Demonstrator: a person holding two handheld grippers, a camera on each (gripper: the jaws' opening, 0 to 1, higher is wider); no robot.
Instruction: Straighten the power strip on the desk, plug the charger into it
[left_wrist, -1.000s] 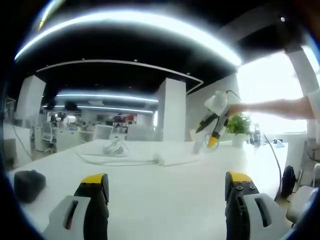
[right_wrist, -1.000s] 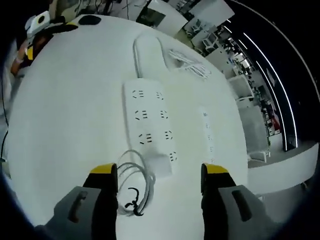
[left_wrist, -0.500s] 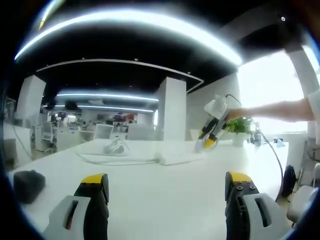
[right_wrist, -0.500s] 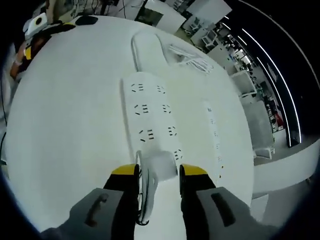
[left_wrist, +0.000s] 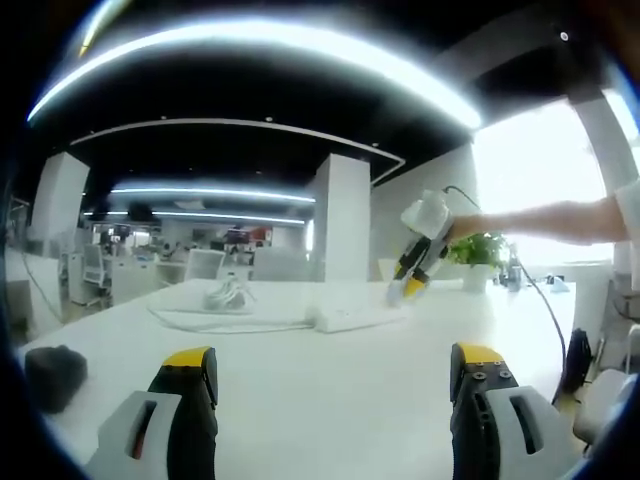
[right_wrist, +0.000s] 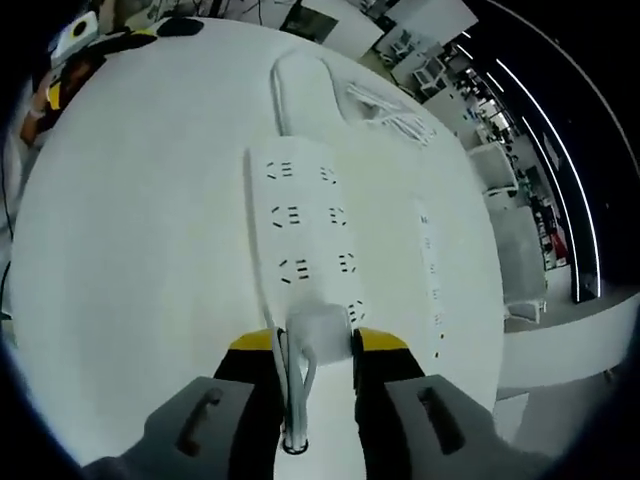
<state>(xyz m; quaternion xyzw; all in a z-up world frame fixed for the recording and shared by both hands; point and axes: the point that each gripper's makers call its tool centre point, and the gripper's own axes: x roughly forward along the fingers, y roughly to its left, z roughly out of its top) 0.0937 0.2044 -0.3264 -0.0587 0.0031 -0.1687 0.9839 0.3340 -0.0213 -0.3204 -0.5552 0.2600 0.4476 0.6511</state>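
Note:
The white power strip (right_wrist: 305, 230) lies lengthwise on the white desk (right_wrist: 130, 240), its sockets facing up. My right gripper (right_wrist: 315, 345) is shut on the white charger (right_wrist: 318, 322) at the strip's near end, and the charger's cable (right_wrist: 294, 395) hangs down between the jaws. In the left gripper view the right gripper (left_wrist: 414, 272) stands tilted over the end of the power strip (left_wrist: 350, 318), held by an arm from the right. My left gripper (left_wrist: 335, 385) is open and low over the desk, well short of the strip, with nothing between its jaws.
A coiled white cable (right_wrist: 388, 112) lies beyond the strip, whose cord (right_wrist: 298, 85) loops at its far end. A thin white socket bar (right_wrist: 430, 270) lies to the strip's right. A black object (left_wrist: 52, 367) sits near the desk's left edge. A plant (left_wrist: 478, 250) stands at the back.
My right gripper has shut on the charger, which lay loose by the strip's near end a second ago. Since then it has shifted slightly over the strip. The left gripper has stayed put.

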